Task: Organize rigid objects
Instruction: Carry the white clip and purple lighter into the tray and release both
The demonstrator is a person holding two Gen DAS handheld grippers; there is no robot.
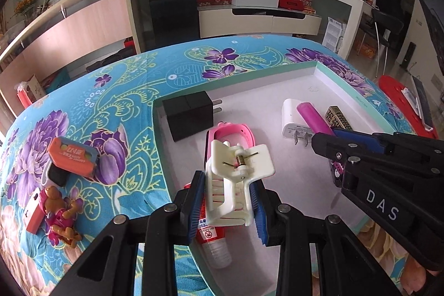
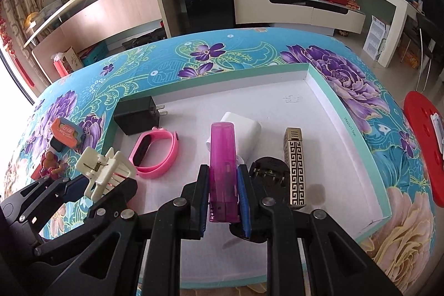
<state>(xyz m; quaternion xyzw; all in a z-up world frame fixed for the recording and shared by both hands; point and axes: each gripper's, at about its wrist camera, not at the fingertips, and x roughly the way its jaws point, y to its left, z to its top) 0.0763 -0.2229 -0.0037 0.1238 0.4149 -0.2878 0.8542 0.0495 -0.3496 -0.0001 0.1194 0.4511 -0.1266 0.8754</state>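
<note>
My left gripper [image 1: 227, 208] is shut on a cream hair claw clip [image 1: 236, 179] and holds it over the near left edge of the shallow white tray [image 1: 277, 79]. The clip also shows in the right wrist view [image 2: 104, 171]. My right gripper [image 2: 223, 201] is shut on a translucent magenta lighter [image 2: 223, 171], held above the tray floor. In the tray lie a black charger [image 2: 136, 114], a pink wristband [image 2: 155, 154], a white plug adapter [image 2: 245, 136], a gold patterned lighter [image 2: 296, 168] and a black round object [image 2: 267, 171].
On the floral cloth left of the tray lie an orange tape measure [image 1: 72, 156], a small toy figure [image 1: 59, 212] and a red-and-white item [image 1: 33, 212]. A red-labelled small bottle [image 1: 213, 240] lies under the left gripper. A red stool [image 2: 424, 146] stands to the right.
</note>
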